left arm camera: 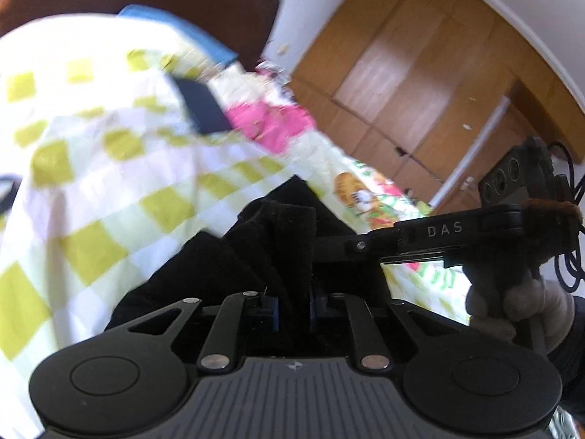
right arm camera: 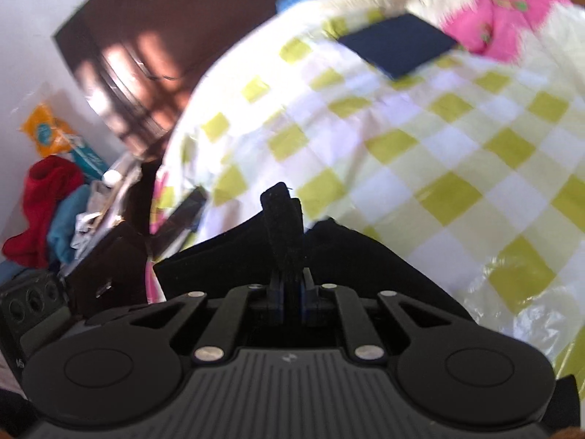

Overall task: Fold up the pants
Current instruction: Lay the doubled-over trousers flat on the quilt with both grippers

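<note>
Lower centre of the left wrist view: the left gripper (left arm camera: 294, 307) is clenched on a bunched fold of the black fabric pants (left arm camera: 263, 241), which rise above its blue pads. At right, a light-gloved hand (left arm camera: 512, 303) holds the right gripper's black body, its fingers reaching into the same cloth. In the right wrist view, the right gripper (right arm camera: 289, 292) pinches a narrow upright tab of the pants (right arm camera: 285, 226); the remaining fabric spreads low to either side. Behind lies the bed's white and yellow-green checked plastic sheet (right arm camera: 457, 139), bearing a flat dark navy rectangle (right arm camera: 398, 44) in the upper frame, beside pink patterned bedding (right arm camera: 497, 18). Farther back: a dark wooden headboard (right arm camera: 153, 55), a wooden wardrobe (left arm camera: 420, 66) and white wall (left arm camera: 292, 0). A heap of red and blue clothes (right arm camera: 44, 205) occupies the left edge.
</note>
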A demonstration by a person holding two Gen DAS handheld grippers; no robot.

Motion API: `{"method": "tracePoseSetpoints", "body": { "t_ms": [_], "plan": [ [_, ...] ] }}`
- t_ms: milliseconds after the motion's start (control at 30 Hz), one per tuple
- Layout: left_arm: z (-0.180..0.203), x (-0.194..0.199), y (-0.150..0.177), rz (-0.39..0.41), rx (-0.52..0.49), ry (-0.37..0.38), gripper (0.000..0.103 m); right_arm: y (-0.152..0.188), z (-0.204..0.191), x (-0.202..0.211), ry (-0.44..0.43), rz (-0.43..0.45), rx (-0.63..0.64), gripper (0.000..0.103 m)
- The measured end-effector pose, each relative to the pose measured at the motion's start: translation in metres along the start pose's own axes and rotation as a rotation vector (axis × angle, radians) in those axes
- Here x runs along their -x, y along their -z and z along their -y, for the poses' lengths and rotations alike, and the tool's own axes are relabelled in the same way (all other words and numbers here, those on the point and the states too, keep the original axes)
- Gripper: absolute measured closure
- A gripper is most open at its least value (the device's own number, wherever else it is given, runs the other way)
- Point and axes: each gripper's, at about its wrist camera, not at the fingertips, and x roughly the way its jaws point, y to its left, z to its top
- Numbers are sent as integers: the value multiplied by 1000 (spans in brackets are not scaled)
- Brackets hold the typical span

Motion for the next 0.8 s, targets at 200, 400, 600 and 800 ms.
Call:
{"method": "tracePoseSetpoints", "body": {
  "t_ms": [200,400,600,800],
  "plan": [
    [-19,-1,33,-87,-78,-204,73,15,10,-63,101,-58,21,72],
    [13,25,23,1,-243,-262,73,26,-9,-7,135,144,41,62],
    [44,25,7,92,-352,-207,70,91,4,83,297,259,-64,56],
    [52,-29,43,-122,-403,-174,69,188,60,119,476,215,-339,56]
  ]
}}
